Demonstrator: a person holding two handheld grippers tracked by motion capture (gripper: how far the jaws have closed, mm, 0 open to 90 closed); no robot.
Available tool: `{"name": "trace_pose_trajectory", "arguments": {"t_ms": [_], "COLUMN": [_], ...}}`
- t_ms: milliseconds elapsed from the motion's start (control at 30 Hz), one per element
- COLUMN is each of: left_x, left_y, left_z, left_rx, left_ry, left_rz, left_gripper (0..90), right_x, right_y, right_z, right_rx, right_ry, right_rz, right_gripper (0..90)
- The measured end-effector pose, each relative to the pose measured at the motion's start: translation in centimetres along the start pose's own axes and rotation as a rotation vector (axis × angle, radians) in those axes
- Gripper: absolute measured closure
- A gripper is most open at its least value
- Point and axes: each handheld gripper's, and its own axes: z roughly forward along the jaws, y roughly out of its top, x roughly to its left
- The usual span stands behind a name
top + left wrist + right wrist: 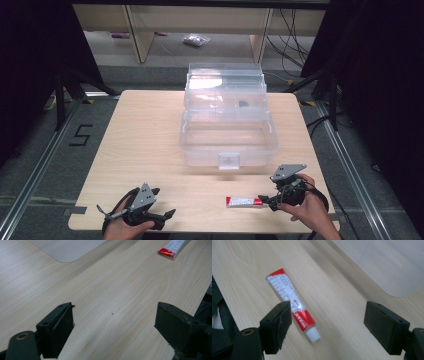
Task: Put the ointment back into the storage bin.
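Observation:
A small red and white tube (244, 201) with a white cap lies flat on the wooden table near its front edge. In the right gripper view the tube (292, 305) lies at an angle, its cap end near the left jaw. My right gripper (266, 200) is open just right of the tube's cap, jaws wide apart and pressing on nothing. My left gripper (169, 215) rests open at the front left of the table; its own view shows bare wood between the jaws and the tube's red end (167, 252) far off.
A clear plastic storage box (228, 145) with its lid raised stands in the middle of the table (140, 150), its base corner (392, 262) close behind the right gripper. Black curtains flank the table, and shelving and cables lie beyond it.

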Motion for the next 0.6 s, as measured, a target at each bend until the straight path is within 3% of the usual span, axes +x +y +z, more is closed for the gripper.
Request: {"name": "trace_pose_trajectory", "arguments": {"t_ms": [100, 167, 200, 233, 300, 500, 600], "left_x": [0.1, 0.0, 0.1, 0.0, 0.0, 0.0, 0.0], "left_y": [-0.1, 0.0, 0.0, 0.0, 0.0, 0.0, 0.0], "left_z": [0.1, 0.0, -0.1, 0.0, 0.0, 0.1, -0.1], "left_rx": [-0.003, 0.009, 0.010, -0.001, -0.003, -0.019, 0.004], "left_ry": [0.003, 0.002, 0.002, 0.002, -0.008, 0.000, 0.006], "left_rz": [0.002, 0.001, 0.009, 0.002, -0.003, -0.012, 0.001], "left_gripper": [14.9, 15.0, 15.0, 15.0, 14.9, 15.0, 14.9], "right_x": [0.1, 0.2, 0.4, 0.4, 0.4, 0.6, 0.7], "right_y": [0.4, 0.5, 0.6, 0.6, 0.8, 1.4, 1.7], "right_z": [0.1, 0.2, 0.1, 0.3, 0.3, 0.7, 0.9], "right_rx": [0.016, 0.013, 0.035, 0.024, 0.045, 0.074, 0.082], "right_ry": [0.007, 0.007, 0.011, -0.006, 0.013, 0.013, 0.025], "right_rz": [-0.017, -0.009, 0.018, 0.007, -0.002, -0.025, -0.051], "right_gripper": [23.4, 23.6, 23.6, 23.6, 23.7, 24.2, 25.0]}}
